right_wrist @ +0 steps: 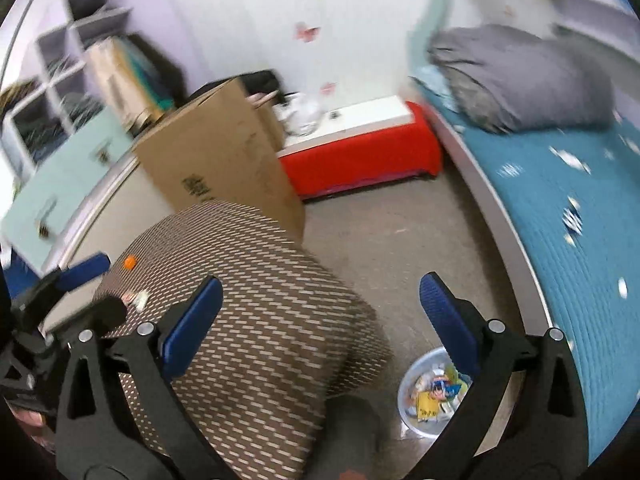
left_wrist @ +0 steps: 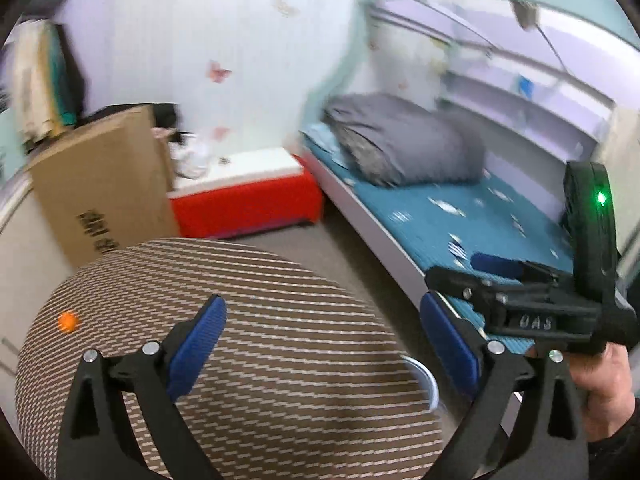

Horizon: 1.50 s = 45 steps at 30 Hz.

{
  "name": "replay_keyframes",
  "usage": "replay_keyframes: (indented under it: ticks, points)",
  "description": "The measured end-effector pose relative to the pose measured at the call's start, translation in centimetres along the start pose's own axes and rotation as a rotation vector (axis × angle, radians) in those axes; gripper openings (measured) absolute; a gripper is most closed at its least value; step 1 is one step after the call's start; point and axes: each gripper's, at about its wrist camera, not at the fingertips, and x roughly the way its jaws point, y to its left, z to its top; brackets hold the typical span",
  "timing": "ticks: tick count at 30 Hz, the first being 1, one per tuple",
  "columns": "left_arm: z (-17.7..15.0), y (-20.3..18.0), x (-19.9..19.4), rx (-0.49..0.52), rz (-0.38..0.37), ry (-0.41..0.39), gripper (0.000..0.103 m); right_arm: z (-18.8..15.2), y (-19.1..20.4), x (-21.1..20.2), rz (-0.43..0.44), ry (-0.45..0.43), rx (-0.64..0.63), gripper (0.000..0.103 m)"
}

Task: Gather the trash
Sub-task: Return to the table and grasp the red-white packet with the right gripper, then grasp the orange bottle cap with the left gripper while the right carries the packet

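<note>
A small orange scrap [left_wrist: 68, 322] lies on the round striped brown ottoman [left_wrist: 248, 320]; it also shows in the right wrist view [right_wrist: 129, 262], with a pale scrap [right_wrist: 138, 299] near it on the ottoman [right_wrist: 260, 300]. A pale bin [right_wrist: 416, 376] holding colourful wrappers stands on the floor by the bed; its rim [left_wrist: 424, 376] shows in the left wrist view. My left gripper [left_wrist: 324, 328] is open and empty above the ottoman. My right gripper [right_wrist: 320, 312] is open and empty, above the ottoman's edge and the bin. The right gripper's body [left_wrist: 520, 300] shows at the right of the left view.
A cardboard box [right_wrist: 220, 152] leans behind the ottoman. A red and white bench [right_wrist: 360, 152] stands by the wall. A bed with a teal cover [right_wrist: 568, 216] and a grey pillow [right_wrist: 520, 80] runs along the right. Shelves and teal drawers [right_wrist: 60, 176] stand at the left.
</note>
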Motion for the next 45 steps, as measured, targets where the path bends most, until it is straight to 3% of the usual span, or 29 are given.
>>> replay_keyframes:
  ticks: [5, 12, 19, 21, 24, 26, 31, 42, 44, 45]
  points:
    - [-1.3, 7.8, -3.2, -0.125, 0.123, -0.041, 0.097, 0.4, 8.3, 3.9, 0.082, 0.06, -0.189, 0.097]
    - [-3.9, 15.9, -5.1, -0.247, 0.249, -0.032, 0.097, -0.8, 19.5, 10.2, 0.187, 0.162, -0.465, 0.097]
    - [-6.5, 23.0, -5.3, -0.348, 0.362, -0.006, 0.097, -3.3, 25.5, 15.3, 0.252, 0.248, -0.64, 0.096]
    - [-7.3, 24.5, -5.2, -0.374, 0.378, 0.009, 0.097, -4.3, 26.9, 16.7, 0.267, 0.279, -0.686, 0.089]
    - [-8.0, 26.4, -4.8, -0.401, 0.398, 0.025, 0.097, -5.3, 28.6, 19.0, 0.274, 0.32, -0.737, 0.072]
    - [-8.2, 27.4, -4.3, -0.408, 0.408, 0.035, 0.097, -5.8, 29.2, 19.9, 0.279, 0.34, -0.753, 0.04]
    - [-7.4, 28.6, -1.7, -0.389, 0.41, 0.072, 0.097, -5.8, 28.6, 20.1, 0.293, 0.332, -0.736, 0.018]
    - [-5.1, 30.0, 6.6, -0.291, 0.404, 0.18, 0.096, -2.5, 21.1, 16.1, 0.253, 0.248, -0.524, 0.018]
    - [-4.9, 30.6, 7.4, -0.301, 0.389, 0.197, 0.081, -1.9, 19.7, 15.1, 0.252, 0.231, -0.485, 0.018]
    - [-5.0, 30.8, 7.9, -0.307, 0.372, 0.218, 0.061, -1.8, 19.2, 14.7, 0.249, 0.223, -0.473, 0.018]
